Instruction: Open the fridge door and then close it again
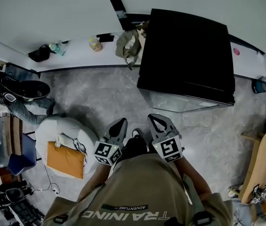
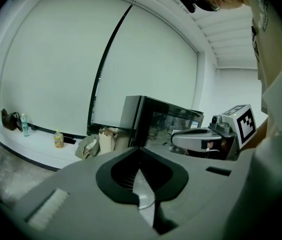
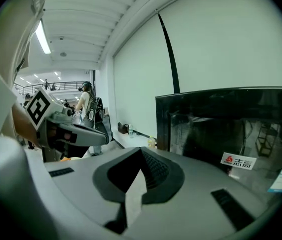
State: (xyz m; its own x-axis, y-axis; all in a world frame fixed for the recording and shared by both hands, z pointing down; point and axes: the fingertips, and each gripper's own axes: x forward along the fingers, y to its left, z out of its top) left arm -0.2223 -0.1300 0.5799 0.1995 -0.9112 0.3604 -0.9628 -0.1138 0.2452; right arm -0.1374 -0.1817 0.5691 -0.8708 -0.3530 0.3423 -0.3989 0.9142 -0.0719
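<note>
Left gripper [image 1: 122,121]: low centre of the head view, close to my body. Its jaws meet at the tips and hold nothing.
Right gripper [image 1: 152,118]: just beside the left one, tips likewise together and empty. Both point at the fridge.
Risk at the tools: if I reach in with the jaws closed like this, they'll only knock or skate on the glass and get no hold. I judge they must be parted before contact.
Floor [image 1: 100,98]: bare grey stretch between me and the fridge, so the task isn't under way yet.
Door [image 1: 180,101]: glass front facing me, centre right of the head view, apparently closed. I can't make out a handle or the hinge side, and pulling the wrong edge would get me nowhere.
Fridge [image 1: 184,51]: small, black-topped, standing on the floor in the upper right. A hard tug could drag or tip it, and a careless push back could slam the glass.
Bag [image 1: 129,44]: slumped against the fridge's left side. A door swinging that way might catch it.
</note>
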